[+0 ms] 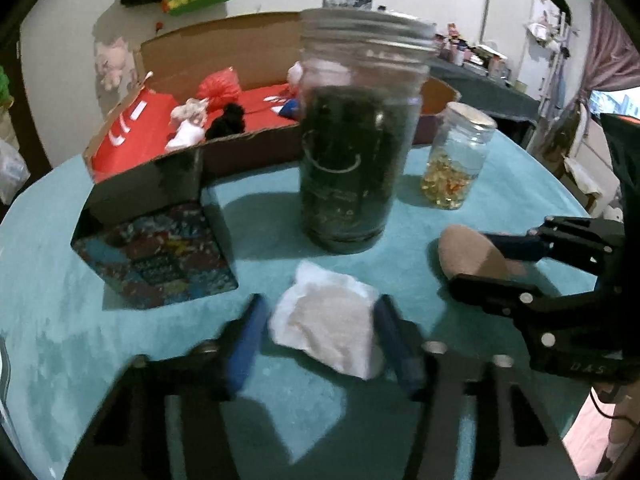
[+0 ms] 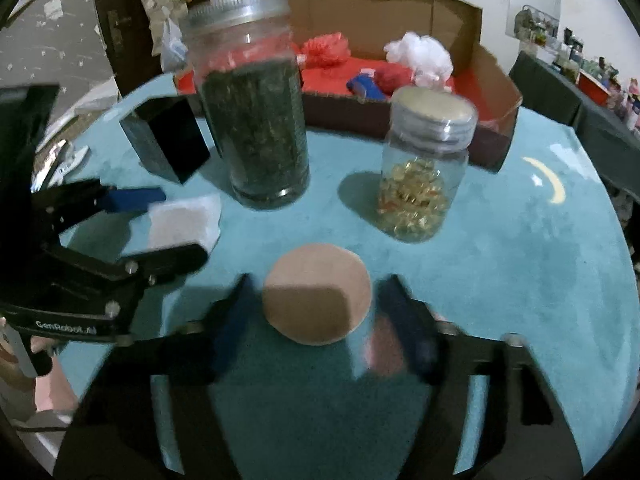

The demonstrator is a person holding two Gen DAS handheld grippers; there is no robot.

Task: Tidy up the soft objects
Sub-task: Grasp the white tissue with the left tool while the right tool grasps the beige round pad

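A white folded cloth pad (image 1: 328, 324) lies on the teal tablecloth just in front of the big jar. My left gripper (image 1: 320, 304) straddles it, and its blue pads touch both sides of the cloth; the right wrist view shows the same grip from the side (image 2: 180, 224). A round tan sponge disc (image 2: 316, 268) lies to the right of the cloth. My right gripper (image 2: 319, 284) has a finger against each edge of the disc, and in the left wrist view (image 1: 470, 260) the fingers pinch it. Both objects still rest on the table.
A tall jar of dark leaves (image 1: 348, 152) and a small jar of yellow capsules (image 1: 456, 164) stand close behind the grippers. A patterned tin (image 1: 160, 256) sits at the left. Behind it, a red-lined cardboard box (image 1: 248, 52) holds several soft toys.
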